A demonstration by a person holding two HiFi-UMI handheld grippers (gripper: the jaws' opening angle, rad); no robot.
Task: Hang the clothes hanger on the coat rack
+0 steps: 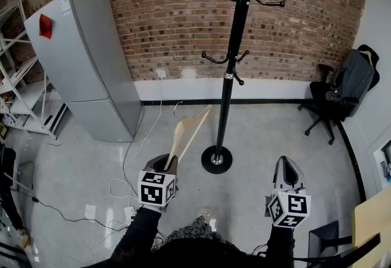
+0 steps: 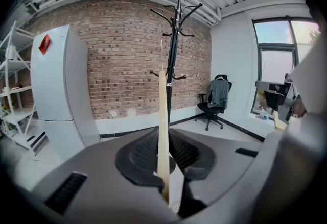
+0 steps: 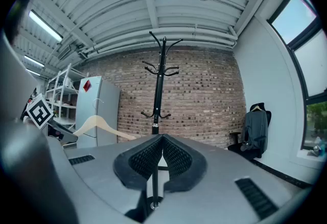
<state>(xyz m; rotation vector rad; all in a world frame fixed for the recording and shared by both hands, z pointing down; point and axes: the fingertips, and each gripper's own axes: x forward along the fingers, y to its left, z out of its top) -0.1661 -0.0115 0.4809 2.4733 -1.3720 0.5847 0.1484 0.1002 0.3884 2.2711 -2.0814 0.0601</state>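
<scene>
A pale wooden clothes hanger (image 1: pixel 187 131) sticks up and forward from my left gripper (image 1: pixel 164 167), which is shut on its lower end. In the left gripper view the hanger (image 2: pixel 163 126) shows edge-on, clamped between the black pads of the left gripper (image 2: pixel 164 163). The black coat rack (image 1: pixel 234 59) stands just right of the hanger, its round base (image 1: pixel 217 160) on the floor and hooks high on the pole. My right gripper (image 1: pixel 287 170) hangs to the right of the base, shut and empty. The right gripper view shows the coat rack (image 3: pixel 158 90) straight ahead of the right gripper (image 3: pixel 162 150) and the hanger (image 3: pixel 99 125) at left.
A grey refrigerator (image 1: pixel 85 65) stands at the left against the brick wall, with white shelving (image 1: pixel 18 90) beside it. White cables (image 1: pixel 131 157) trail over the floor near my left gripper. An office chair with a dark jacket (image 1: pixel 342 93) stands at the right. A wooden tabletop corner (image 1: pixel 369 224) shows at lower right.
</scene>
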